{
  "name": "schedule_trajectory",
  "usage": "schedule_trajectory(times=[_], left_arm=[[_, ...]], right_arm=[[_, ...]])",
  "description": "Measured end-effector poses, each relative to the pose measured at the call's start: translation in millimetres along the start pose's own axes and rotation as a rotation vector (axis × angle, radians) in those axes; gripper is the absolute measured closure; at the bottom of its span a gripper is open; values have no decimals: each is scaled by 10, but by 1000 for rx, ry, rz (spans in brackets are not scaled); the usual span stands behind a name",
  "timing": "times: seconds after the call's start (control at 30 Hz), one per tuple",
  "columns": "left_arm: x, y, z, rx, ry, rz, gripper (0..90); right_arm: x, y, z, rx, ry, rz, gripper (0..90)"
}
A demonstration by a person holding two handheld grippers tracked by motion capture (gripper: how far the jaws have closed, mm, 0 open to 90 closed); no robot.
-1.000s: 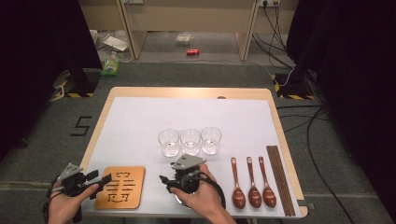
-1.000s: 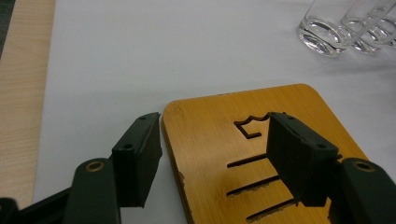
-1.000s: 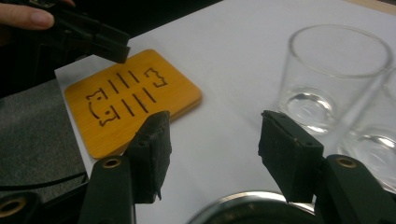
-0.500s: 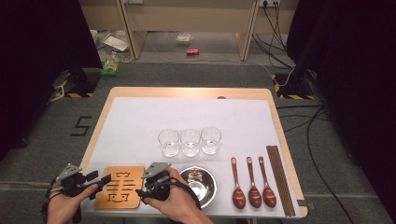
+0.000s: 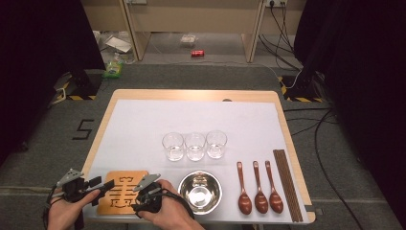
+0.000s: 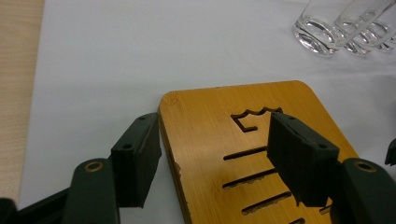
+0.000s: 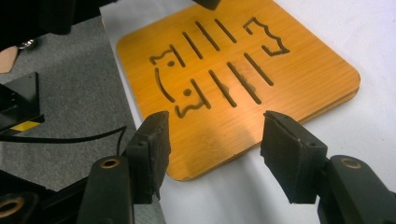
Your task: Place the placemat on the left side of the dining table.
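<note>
A: What sits at the centre of the work?

B: A flat bamboo trivet [image 5: 125,190] with slots and small figures cut through it. It lies at the near left corner of the white table cover [image 5: 143,124], close to the front edge of the table.

A: And the two tongs?

B: Both are at the trivet, both with jaws spread wide, holding nothing. The left gripper [image 5: 106,184] comes in from the trivet's left side — in the left gripper view [image 6: 212,144] one jaw stands just outside the board's edge and the other hangs above its slotted face. The right gripper [image 5: 135,203] is at the trivet's near right corner; in the right gripper view [image 7: 212,144] its jaws straddle that rounded corner.

A: How should the grip be made?

B: My judgement: the board is thin and lies flat, so one jaw has to get under the rim. Dropping the lower jaw to the cloth and sliding it in at a corner — where the edge overhangs least cloth — should work better than pinching from above. Close slowly, clear of the cut slots, so the pad bears on solid wood.

A: What lies around it?

B: Just to its right, a steel bowl [image 5: 200,191]. Beyond, three empty glasses [image 5: 194,145] in a row. Farther right, three wooden spoons [image 5: 259,189] and dark chopsticks [image 5: 287,184].
</note>
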State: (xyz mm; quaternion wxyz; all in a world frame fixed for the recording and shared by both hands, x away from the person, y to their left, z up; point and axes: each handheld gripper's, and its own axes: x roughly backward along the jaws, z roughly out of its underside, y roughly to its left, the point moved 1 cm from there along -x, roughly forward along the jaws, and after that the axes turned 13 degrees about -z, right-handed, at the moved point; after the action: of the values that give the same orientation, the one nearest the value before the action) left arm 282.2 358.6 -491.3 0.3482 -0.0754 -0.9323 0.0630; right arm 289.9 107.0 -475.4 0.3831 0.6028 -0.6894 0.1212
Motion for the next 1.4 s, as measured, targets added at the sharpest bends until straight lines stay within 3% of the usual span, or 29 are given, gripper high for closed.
schedule_trajectory(times=[0.07, 0.47, 0.8, 0.93, 1.13, 1.4], left_arm=[[-4, 4, 3, 4, 2, 2, 342], [-33, 26, 39, 14, 27, 2, 347], [-17, 66, 62, 25, 79, -17, 352], [14, 98, 74, 48, 118, -35, 370], [37, 124, 79, 92, 135, -30, 383], [70, 174, 80, 198, 133, -34, 461]], right_arm=[[-17, -10, 15, -16, -2, -6, 423], [-116, -27, 31, -10, 4, -13, 414], [-195, 1, -31, -3, 9, -27, 401], [-226, 10, -53, -1, 13, -31, 398], [-254, 11, -60, 0, 12, -38, 396], [-267, 5, -61, 1, 11, -44, 377]])
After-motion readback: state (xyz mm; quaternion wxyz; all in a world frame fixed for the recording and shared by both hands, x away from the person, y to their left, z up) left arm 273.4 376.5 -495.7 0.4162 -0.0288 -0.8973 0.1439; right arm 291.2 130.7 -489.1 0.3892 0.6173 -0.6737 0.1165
